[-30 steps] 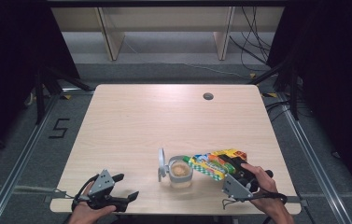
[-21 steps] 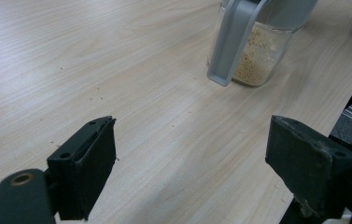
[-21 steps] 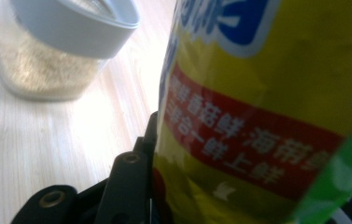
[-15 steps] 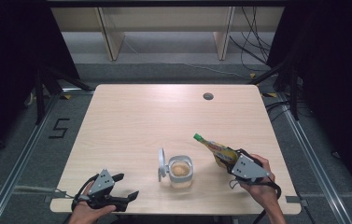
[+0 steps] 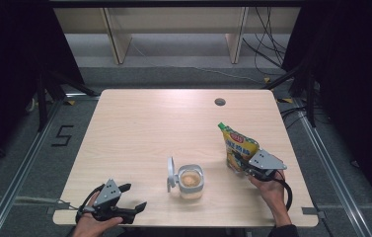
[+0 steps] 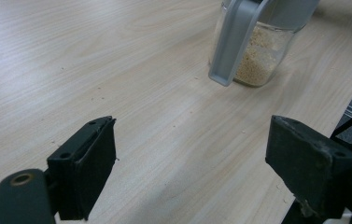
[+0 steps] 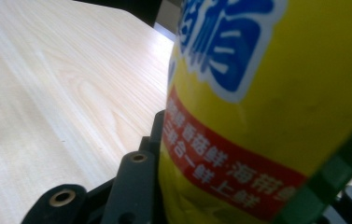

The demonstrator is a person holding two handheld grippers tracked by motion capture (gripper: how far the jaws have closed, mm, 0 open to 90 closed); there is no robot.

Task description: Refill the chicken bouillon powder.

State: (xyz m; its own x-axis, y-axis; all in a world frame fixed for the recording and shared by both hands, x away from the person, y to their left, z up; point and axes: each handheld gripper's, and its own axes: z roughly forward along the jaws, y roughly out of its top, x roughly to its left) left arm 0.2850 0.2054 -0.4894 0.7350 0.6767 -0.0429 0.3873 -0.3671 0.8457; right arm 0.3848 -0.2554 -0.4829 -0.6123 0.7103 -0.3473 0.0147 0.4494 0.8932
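Nearest you, your left gripper (image 5: 133, 209) rests at the near left edge of the table (image 5: 139, 123), jaws spread wide with nothing between them. In the left gripper view the bare wood runs between the two black pads (image 6: 94, 158) up to the jar (image 6: 257, 51).

Mid-table: the glass jar (image 5: 191, 181) stands upright, open at the top, its grey lid (image 5: 170, 174) hanging off the left side. Pale granules fill the lower part.

Right of it, your right gripper (image 5: 246, 170) grips the lower part of the yellow pouch (image 5: 239, 148). The jaws have just been closing, with the pouch between them; they sit at a middling width, pressed on its body. The pouch is close to upright, long axis leaning, green spout cap (image 5: 220, 126) at the top pointing up and away to the left.

The relation that counts: the jar lies to the left of the pouch and a little nearer you, near but apart. Your right hand is the nearer one. I judge that a pour would need the spout brought over the jar mouth and tipped left.

High view gives the gap between pouch and jar. The right gripper view instead shows the red band and blue print of the pouch (image 7: 267, 93) hard against the left jaw. I can't tell whether the cap is on tight.
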